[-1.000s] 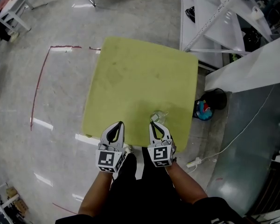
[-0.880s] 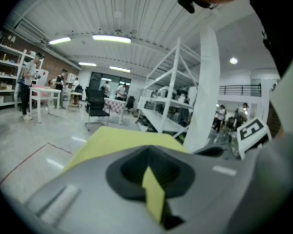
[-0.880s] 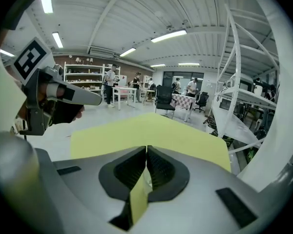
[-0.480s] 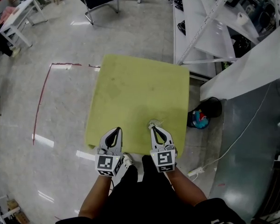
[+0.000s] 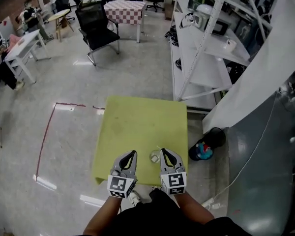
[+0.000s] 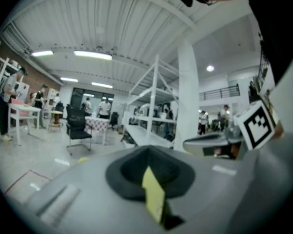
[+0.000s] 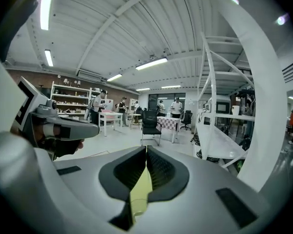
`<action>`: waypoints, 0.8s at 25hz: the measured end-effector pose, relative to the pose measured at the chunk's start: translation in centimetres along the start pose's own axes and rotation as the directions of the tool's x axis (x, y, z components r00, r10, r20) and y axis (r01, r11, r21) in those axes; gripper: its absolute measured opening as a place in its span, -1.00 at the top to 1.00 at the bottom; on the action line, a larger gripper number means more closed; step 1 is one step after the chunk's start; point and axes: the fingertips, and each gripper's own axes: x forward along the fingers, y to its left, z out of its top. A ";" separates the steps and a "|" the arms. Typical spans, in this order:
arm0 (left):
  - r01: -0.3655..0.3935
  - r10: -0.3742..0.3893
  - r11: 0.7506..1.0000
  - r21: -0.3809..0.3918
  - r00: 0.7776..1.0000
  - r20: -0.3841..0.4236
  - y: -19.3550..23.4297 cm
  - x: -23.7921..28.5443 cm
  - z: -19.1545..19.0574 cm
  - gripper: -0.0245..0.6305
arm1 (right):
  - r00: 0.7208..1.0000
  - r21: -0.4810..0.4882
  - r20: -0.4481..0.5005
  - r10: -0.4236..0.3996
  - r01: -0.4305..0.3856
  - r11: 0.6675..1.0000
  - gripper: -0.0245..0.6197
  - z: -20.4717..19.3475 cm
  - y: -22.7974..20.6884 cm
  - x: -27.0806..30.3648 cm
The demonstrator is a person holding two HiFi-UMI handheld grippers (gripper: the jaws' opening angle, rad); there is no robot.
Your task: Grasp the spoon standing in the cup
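A small clear cup (image 5: 154,157) stands near the front edge of the yellow-green table (image 5: 137,127). A thin spoon handle seems to poke out of it, too small to make out. The cup sits between my two grippers, apart from both. My left gripper (image 5: 132,154) is just to its left and my right gripper (image 5: 165,152) just to its right, both with jaws together and holding nothing. In the left gripper view my left gripper (image 6: 147,151) is shut and looks across the room. In the right gripper view my right gripper (image 7: 146,148) is also shut. Neither gripper view shows the cup.
White shelving racks (image 5: 201,58) stand right of the table. A dark bag (image 5: 215,136) and a blue and red object (image 5: 200,151) lie on the floor by the table's right side. A black chair (image 5: 96,26) is far behind. Red tape (image 5: 46,136) marks the floor at left.
The head view has tilted up, so more of the room shows and the table sits lower in frame. The cup now lies between the two grippers instead of ahead of the right one.
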 end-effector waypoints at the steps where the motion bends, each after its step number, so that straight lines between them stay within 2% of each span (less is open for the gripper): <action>1: 0.011 -0.011 1.000 0.005 1.000 0.009 -0.4 0.0 0.6 0.91 | 1.000 0.001 0.013 -0.008 0.008 1.000 0.89 0.7 -0.3 -0.3; 5: 0.045 -0.047 0.998 0.031 0.998 0.048 -1.6 0.2 3.1 0.91 | 0.997 -0.004 0.069 -0.044 0.044 0.999 0.89 3.1 -1.6 -1.3; 10: 0.052 -0.058 0.997 0.058 0.993 0.105 -1.6 -0.1 5.3 0.91 | 0.990 0.000 0.117 -0.075 0.075 0.997 0.89 4.9 -1.9 -2.4; 20: 0.034 -0.037 0.999 0.027 0.993 0.112 -1.4 -2.0 5.5 0.91 | 0.985 -0.005 0.150 -0.084 0.085 0.996 0.89 6.5 -1.0 -3.7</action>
